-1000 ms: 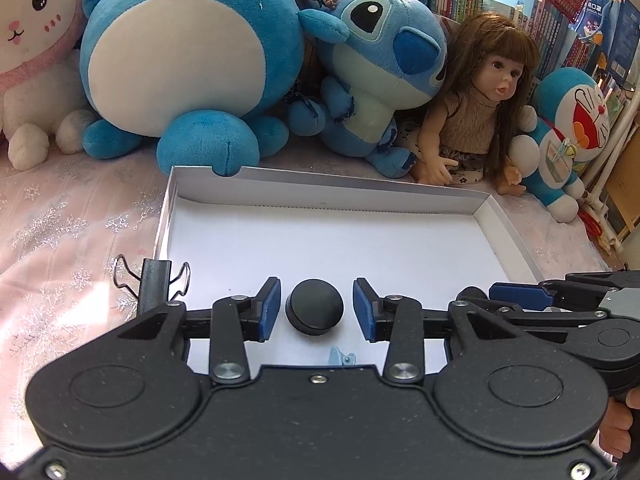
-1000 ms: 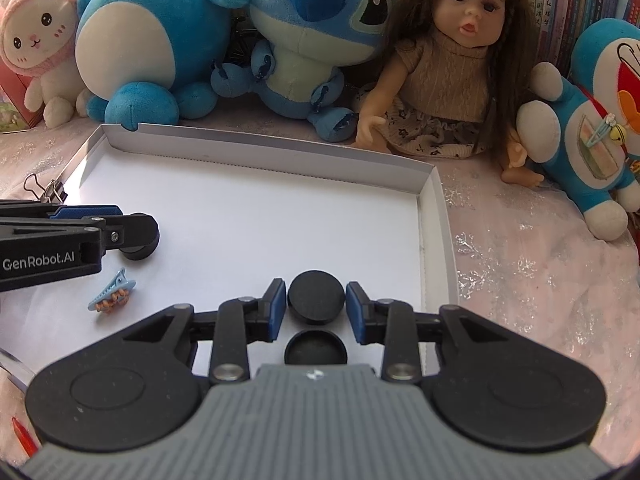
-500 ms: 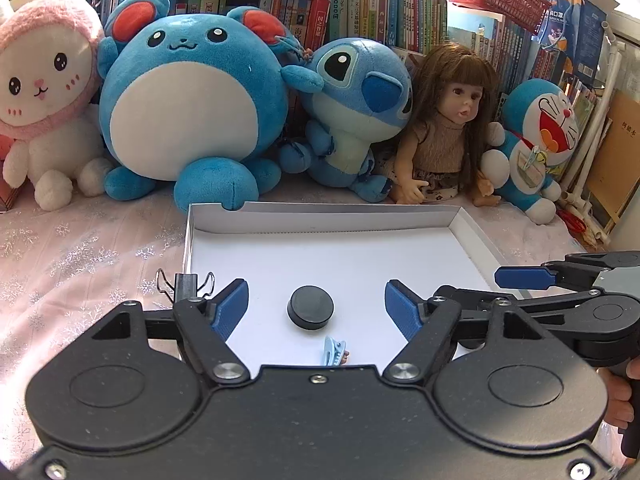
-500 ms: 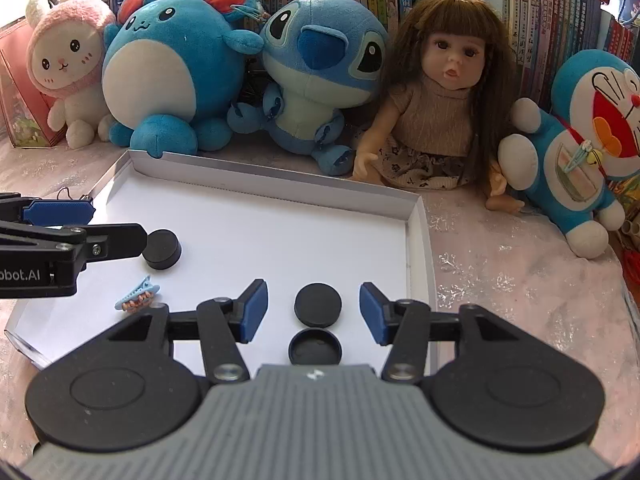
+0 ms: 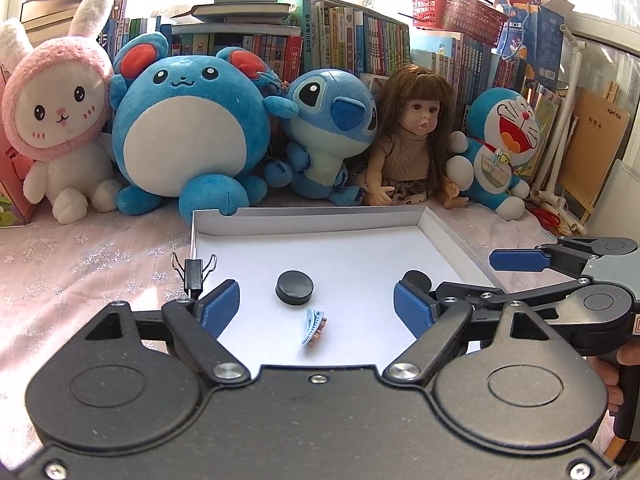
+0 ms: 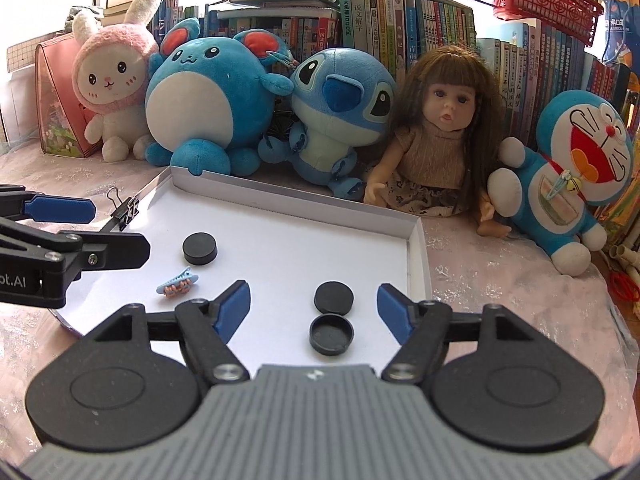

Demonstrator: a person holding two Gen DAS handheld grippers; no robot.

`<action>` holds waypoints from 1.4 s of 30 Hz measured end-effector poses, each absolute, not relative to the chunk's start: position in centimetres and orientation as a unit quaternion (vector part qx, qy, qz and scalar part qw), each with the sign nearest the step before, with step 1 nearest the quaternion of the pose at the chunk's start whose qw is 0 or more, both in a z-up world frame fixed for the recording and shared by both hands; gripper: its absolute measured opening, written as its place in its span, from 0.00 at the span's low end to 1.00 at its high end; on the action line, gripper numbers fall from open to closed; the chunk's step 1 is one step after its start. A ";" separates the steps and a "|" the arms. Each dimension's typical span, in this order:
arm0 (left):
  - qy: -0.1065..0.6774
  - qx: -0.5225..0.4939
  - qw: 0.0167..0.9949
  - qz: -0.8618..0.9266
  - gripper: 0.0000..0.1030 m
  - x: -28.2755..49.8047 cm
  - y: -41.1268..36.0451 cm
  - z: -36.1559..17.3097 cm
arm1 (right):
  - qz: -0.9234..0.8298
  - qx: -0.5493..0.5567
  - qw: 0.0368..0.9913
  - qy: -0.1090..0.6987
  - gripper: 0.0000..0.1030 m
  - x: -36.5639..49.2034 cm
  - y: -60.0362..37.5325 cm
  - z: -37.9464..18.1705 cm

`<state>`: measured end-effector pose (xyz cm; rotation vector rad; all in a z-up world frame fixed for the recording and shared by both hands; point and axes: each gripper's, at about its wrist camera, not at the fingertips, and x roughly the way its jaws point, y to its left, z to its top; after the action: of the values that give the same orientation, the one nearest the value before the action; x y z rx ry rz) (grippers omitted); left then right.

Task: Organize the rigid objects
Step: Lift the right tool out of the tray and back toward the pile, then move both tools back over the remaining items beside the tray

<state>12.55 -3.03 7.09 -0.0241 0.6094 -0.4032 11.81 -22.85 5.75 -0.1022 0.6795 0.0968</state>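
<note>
A shallow white tray (image 5: 304, 222) (image 6: 418, 252) lies on the pink cloth. In it a black round cap (image 5: 294, 287) (image 6: 199, 248) sits near the left side, with a small blue hair clip (image 5: 313, 325) (image 6: 177, 284) beside it. Two more black caps lie by the tray's right wall, one flat (image 6: 333, 299) and one hollow side up (image 6: 331, 334). My left gripper (image 5: 316, 308) hovers back from the first cap, jaws opening, nothing between them. My right gripper (image 6: 314, 310) hangs above the two caps, jaws opening too, pads clear of both.
A black binder clip (image 5: 194, 272) (image 6: 126, 211) is clipped on the tray's left rim. Plush toys (image 5: 188, 132) and a doll (image 6: 438, 136) line the back before a bookshelf (image 6: 400, 20). A hand (image 5: 628, 360) holds the right gripper's handle at the right edge.
Both grippers opened wide, let go of their caps and pulled back and up. The caps stay on the tray floor.
</note>
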 end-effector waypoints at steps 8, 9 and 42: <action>0.271 0.004 0.943 -0.190 0.85 8.8 -2.1 7.0 | 0.056 -0.042 0.951 0.301 0.79 8.1 -22.6 5.6; 0.269 0.005 0.944 -0.190 0.85 8.3 -2.0 6.9 | 0.058 -0.042 0.951 0.300 0.79 7.6 -22.6 5.4; 0.225 0.016 0.957 -0.183 0.73 -2.1 -0.4 4.1 | 0.110 -0.008 0.953 0.282 0.66 -2.1 -21.4 1.8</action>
<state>-2.06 -0.45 4.11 0.0331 0.4557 -0.3714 -2.09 -21.44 1.84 -0.0169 0.5725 0.2244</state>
